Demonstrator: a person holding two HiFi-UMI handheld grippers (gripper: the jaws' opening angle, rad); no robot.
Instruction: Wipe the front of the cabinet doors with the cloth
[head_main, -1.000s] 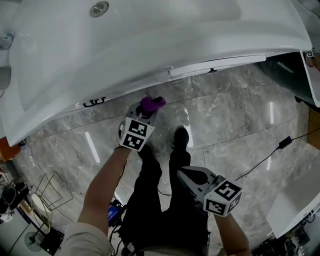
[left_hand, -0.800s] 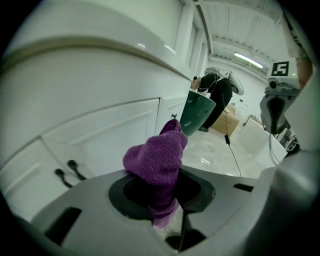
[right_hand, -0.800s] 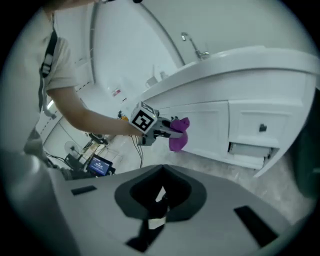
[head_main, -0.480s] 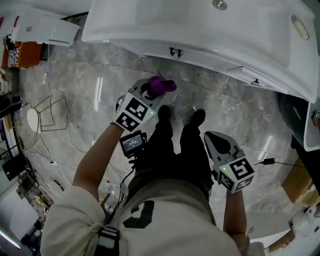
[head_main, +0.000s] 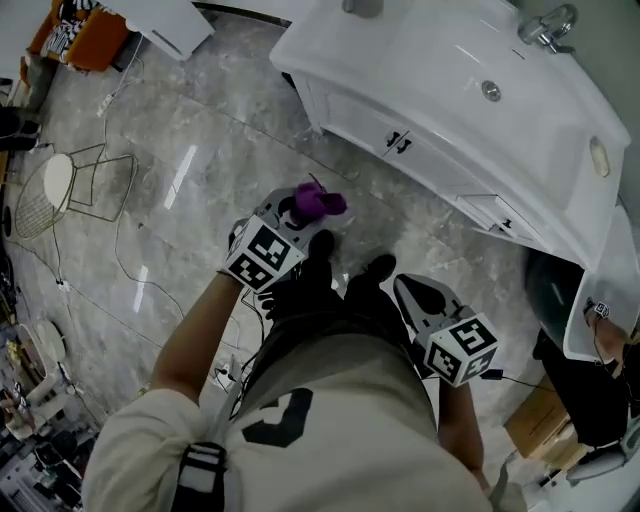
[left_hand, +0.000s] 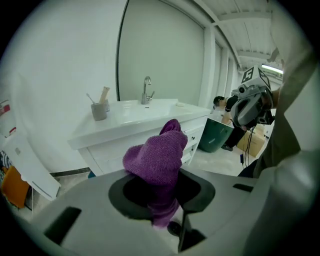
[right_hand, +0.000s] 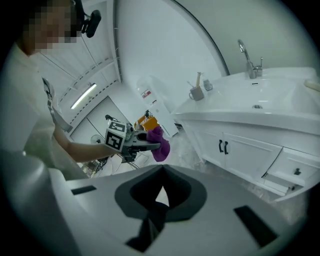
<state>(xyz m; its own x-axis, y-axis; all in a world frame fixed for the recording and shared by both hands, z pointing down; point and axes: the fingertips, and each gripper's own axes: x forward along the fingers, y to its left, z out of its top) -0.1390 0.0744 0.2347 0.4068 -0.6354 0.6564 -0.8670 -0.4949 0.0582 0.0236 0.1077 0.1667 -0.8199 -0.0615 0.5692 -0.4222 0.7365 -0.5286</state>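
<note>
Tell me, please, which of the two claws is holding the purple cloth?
The left claw: its jaws are shut on the purple cloth, whereas the right claw is shut with nothing between its jaws.

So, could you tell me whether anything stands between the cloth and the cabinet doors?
Nothing visible does. The left tool holds the cloth up in the air, and the cabinet doors stand apart from it with only floor between.
</note>
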